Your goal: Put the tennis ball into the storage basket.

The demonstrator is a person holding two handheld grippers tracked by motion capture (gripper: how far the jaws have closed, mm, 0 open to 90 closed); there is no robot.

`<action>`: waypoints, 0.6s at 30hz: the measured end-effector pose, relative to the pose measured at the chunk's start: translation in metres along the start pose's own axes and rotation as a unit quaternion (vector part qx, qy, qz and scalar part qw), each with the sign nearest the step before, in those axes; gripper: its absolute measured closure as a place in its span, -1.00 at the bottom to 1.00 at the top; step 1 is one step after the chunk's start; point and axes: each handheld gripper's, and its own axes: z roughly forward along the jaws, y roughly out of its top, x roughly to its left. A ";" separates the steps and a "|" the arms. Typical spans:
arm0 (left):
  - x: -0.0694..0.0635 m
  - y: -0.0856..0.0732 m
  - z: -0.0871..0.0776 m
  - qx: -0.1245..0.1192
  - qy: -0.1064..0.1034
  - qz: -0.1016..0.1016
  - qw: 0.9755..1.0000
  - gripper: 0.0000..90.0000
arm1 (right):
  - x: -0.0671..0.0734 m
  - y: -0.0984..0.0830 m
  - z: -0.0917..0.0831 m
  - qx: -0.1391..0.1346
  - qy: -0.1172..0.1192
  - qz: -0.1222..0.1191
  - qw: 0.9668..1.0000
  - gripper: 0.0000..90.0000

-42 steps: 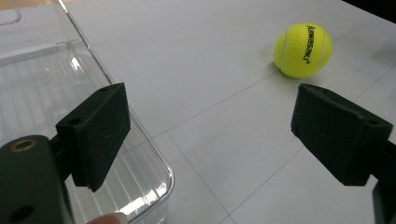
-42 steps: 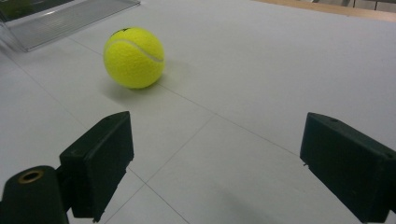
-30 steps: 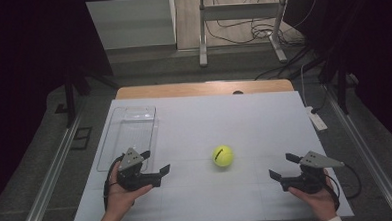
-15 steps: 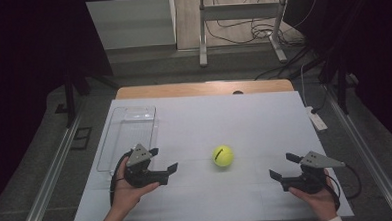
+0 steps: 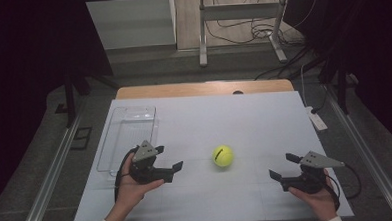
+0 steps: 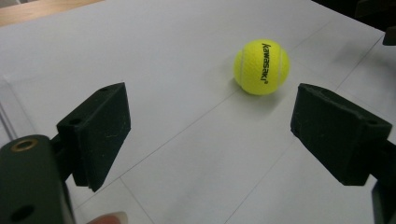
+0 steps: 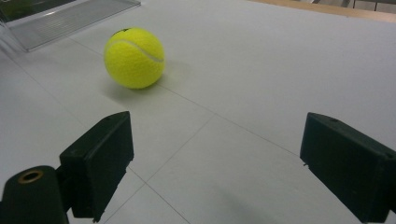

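Surface [image 5: 265, 132] first: white, with our clear tray [image 5: 130, 133] at ten o'clock. Mid-surface lies the tennis ball [image 6: 261, 66], untouched. Left tool [image 5: 167, 162] gapes empty at its nine o'clock; right tool [image 5: 282, 166] likewise. We should straddle it squarely before squeezing.

A lab: white-covered table [image 5: 264, 112]; metal stand [image 5: 240, 33] and loose cables [image 5: 241, 36] on the floor behind.

ball [image 5: 222, 156] mid-table [image 5: 244, 118] | tray [image 5: 130, 136] left | hand-held grippers flank ball
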 end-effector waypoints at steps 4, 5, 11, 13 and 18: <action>-0.001 0.003 0.003 0.003 -0.004 0.002 1.000 -0.71 | 0.000 0.000 0.000 0.001 0.001 0.001 1.000 -0.78; -0.001 0.003 0.004 0.004 -0.005 0.003 1.000 -0.71 | 0.000 0.000 0.000 0.001 0.001 0.001 1.000 -0.78; -0.003 0.007 0.007 0.008 -0.011 0.007 1.000 -0.71 | 0.000 0.000 0.000 0.002 0.000 0.000 1.000 -0.78; -0.004 0.009 0.008 0.008 -0.013 0.009 1.000 -0.71 | 0.000 0.000 0.001 0.002 0.001 -0.001 1.000 -0.78; -0.006 0.012 0.011 0.008 -0.016 0.011 1.000 -0.71 | 0.000 -0.001 0.001 0.002 0.001 -0.001 1.000 -0.78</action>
